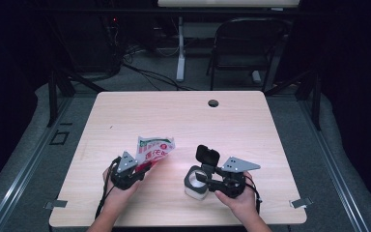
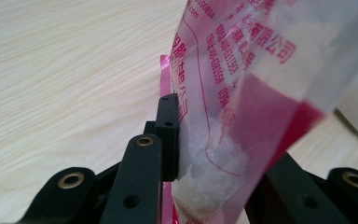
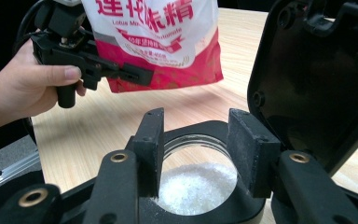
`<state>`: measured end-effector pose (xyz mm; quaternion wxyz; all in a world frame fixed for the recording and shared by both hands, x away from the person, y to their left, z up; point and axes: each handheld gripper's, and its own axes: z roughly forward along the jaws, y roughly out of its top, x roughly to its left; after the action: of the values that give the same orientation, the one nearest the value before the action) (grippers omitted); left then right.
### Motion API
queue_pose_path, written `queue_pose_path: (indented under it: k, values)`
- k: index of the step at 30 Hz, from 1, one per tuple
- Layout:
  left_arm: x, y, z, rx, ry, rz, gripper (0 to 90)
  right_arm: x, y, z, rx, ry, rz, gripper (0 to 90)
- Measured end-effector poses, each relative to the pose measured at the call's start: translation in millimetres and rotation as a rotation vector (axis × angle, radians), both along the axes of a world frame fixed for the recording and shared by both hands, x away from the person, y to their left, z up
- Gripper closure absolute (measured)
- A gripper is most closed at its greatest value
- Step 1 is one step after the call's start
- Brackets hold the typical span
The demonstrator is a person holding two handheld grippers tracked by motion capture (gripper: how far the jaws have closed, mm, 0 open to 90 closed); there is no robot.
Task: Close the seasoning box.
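The high view looks forward and down from above the table's point(image 1: 174, 116) near edge. The left gripper view sits pressed close to the seasoning bag point(image 2: 242, 93). The right gripper view looks down into the container point(image 3: 198, 186), and shares that bag point(image 3: 158, 42) with the other 2.

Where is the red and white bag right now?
In the high view the bag is left of centre, clamped in the left gripper, left of the open jar.
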<state>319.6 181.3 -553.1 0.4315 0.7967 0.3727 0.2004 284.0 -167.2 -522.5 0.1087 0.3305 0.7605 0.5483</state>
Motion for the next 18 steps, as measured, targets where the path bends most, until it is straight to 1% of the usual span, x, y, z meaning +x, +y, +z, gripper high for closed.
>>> queue_pose_path:
  k: [6, 8, 11, 13, 17, 18]
  values:
    - [-0.2, 7.2, 5.3, -0.013, -0.005, 0.024, 75.2, 0.2, -0.4, -0.4, 0.003, -0.001, -0.004, 57.2]
    - [0.0, 9.7, 6.5, -0.026, -0.009, 0.031, 75.2, 0.2, -0.9, -0.2, -0.001, -0.003, -0.006, 57.1]
    - [0.0, 14.0, 9.6, -0.029, -0.006, 0.042, 75.3, 0.2, -1.1, -0.3, -0.002, -0.003, -0.010, 57.2]
    - [0.5, 16.4, 10.6, -0.040, -0.018, 0.052, 75.3, 0.2, -0.7, -0.8, 0.001, -0.001, -0.012, 57.1]
    - [0.3, 22.8, 14.7, -0.042, -0.016, 0.075, 75.3, 0.2, -0.8, -1.1, -0.006, -0.001, -0.010, 57.1]
    - [0.4, 24.2, 15.0, -0.055, -0.024, 0.082, 75.3, 0.1, -0.7, -1.2, -0.002, -0.002, -0.012, 57.1]
